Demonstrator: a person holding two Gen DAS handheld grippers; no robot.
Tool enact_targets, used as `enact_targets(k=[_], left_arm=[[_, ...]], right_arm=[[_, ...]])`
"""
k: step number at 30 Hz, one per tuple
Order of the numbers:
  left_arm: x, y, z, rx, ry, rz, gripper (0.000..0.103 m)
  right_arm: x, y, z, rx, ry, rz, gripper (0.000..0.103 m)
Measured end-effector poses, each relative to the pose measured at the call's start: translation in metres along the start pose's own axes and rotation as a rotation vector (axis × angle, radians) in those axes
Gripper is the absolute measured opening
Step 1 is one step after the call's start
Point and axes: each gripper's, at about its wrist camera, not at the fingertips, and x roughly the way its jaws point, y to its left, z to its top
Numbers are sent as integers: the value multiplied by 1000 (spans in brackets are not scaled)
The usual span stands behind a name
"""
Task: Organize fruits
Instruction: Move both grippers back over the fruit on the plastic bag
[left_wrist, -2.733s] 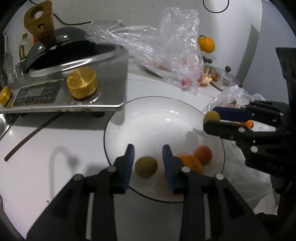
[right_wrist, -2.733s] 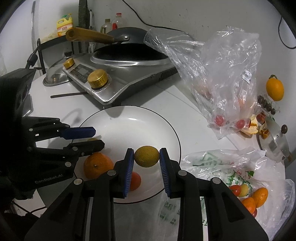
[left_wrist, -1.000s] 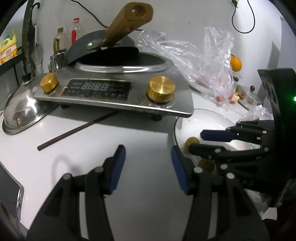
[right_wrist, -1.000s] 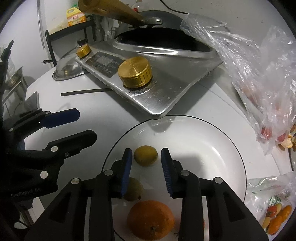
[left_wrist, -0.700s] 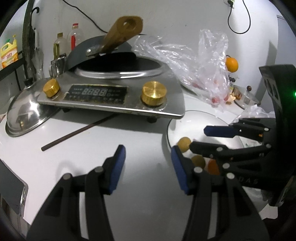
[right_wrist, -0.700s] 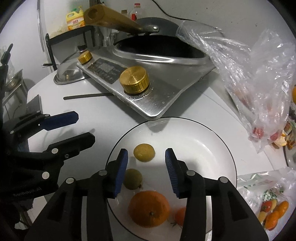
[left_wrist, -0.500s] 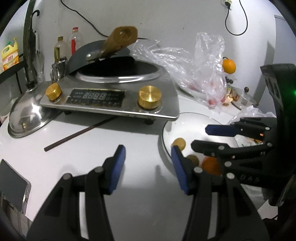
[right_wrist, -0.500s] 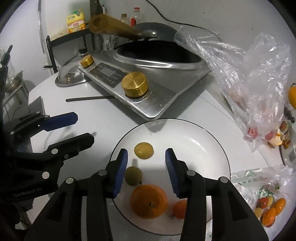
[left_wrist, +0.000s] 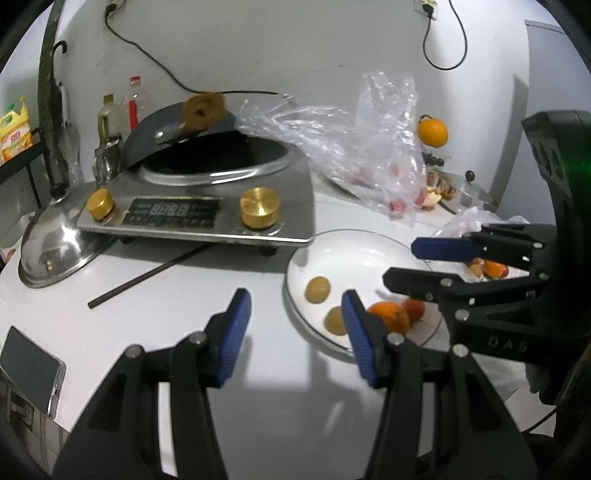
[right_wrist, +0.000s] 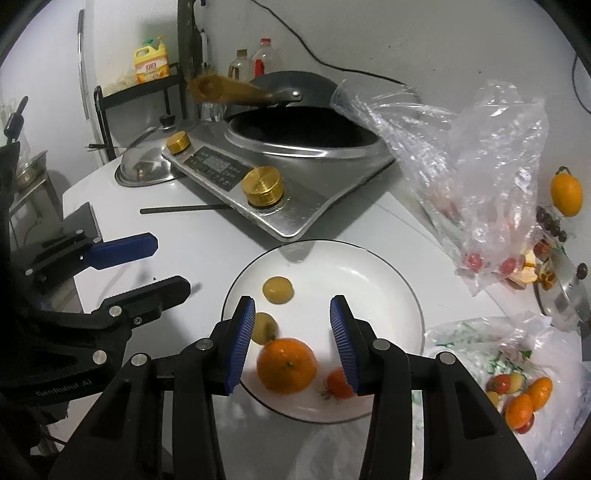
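A white plate (right_wrist: 408, 291) holds two small yellow-green fruits (right_wrist: 277, 290) (right_wrist: 264, 326), an orange (right_wrist: 286, 363) and a small red tomato (right_wrist: 338, 382). My right gripper (right_wrist: 291, 310) hovers open above the plate's near half, with nothing between its blue pads. The left gripper (left_wrist: 295, 332) is open and empty over bare white table, just left of the plate (left_wrist: 295, 314). From the left wrist view the plate's fruits (left_wrist: 317, 290) and orange (left_wrist: 388, 317) show beside the right gripper (left_wrist: 400, 262). The left gripper (right_wrist: 171, 266) shows at the left of the right wrist view.
A steel induction cooker (right_wrist: 295, 210) with a wok stands behind the plate. A crumpled clear bag (right_wrist: 480, 166) lies at the back right, and a bag of small fruits (right_wrist: 517, 391) at the front right. A thin stick (left_wrist: 147, 277), a metal lid (left_wrist: 51, 251) and a phone (left_wrist: 29, 369) lie to the left.
My right gripper widened off the yellow-green fruit, which stays on the plate. Both grippers drew back and rose, so more of the table and plate shows.
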Motion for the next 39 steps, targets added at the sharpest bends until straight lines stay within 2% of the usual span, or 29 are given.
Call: enact_targets(k=[13,25,39], left_arm=[[-3,-51,8,63,4,-20,53],[10,-111,15,137,29,-43,53],[36,-175,21,220,77,-87,53]], right_arm=[[-38,-36,-21,56,-50,-30,45],[-70,-91,-54,145,-87,-80,45],[-89,-160,-98,253,-88,-148,45]])
